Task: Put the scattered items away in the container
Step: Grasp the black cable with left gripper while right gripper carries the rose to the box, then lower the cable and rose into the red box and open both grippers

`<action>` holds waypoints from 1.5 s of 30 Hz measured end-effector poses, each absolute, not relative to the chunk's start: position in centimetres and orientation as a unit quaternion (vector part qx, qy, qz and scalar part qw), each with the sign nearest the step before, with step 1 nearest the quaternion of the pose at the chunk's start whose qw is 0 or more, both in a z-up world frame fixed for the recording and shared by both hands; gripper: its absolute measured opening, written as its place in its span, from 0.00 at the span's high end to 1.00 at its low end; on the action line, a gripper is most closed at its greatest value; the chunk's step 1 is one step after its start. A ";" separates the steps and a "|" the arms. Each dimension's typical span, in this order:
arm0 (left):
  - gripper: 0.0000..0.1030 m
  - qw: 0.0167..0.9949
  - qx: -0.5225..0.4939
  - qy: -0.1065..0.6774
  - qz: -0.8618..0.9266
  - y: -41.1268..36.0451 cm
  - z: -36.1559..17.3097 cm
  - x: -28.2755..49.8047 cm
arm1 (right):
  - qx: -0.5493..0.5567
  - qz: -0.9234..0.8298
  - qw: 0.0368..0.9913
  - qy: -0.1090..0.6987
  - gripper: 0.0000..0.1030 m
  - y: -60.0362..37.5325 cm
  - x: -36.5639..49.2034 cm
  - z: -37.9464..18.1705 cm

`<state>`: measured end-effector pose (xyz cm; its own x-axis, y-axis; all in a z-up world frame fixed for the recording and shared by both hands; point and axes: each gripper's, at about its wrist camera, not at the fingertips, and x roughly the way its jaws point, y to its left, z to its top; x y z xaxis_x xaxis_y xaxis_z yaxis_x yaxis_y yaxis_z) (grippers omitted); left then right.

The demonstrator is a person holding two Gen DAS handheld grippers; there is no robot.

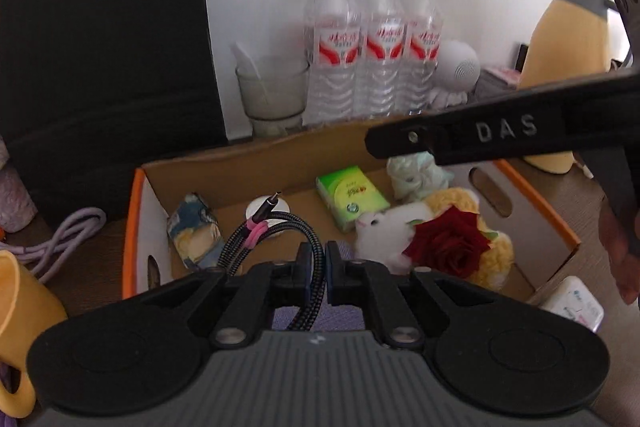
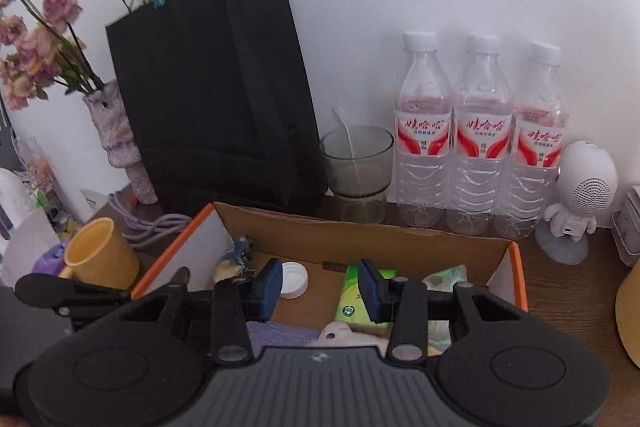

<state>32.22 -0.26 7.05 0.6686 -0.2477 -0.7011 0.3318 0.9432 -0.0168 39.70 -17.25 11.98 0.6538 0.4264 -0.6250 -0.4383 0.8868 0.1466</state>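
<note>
"DAS" shows in raised letters on the right gripper's finger (image 1: 506, 129) at two o'clock; water bottles (image 2: 482, 135) read "娃哈哈".

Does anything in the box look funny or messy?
Nothing spilled or broken. The box is a jumble: the red rose lies on the plush toy, and a lone white cap sits loose.

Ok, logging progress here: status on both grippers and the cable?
Left gripper shut on braided cable, over cardboard box. Right gripper open, empty, over box. Nothing blocking the drop.
</note>
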 end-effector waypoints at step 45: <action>0.00 0.899 -0.018 0.434 -0.050 2.4 13.5 29.5 | -0.031 0.126 0.868 0.479 0.13 -23.7 35.2 13.7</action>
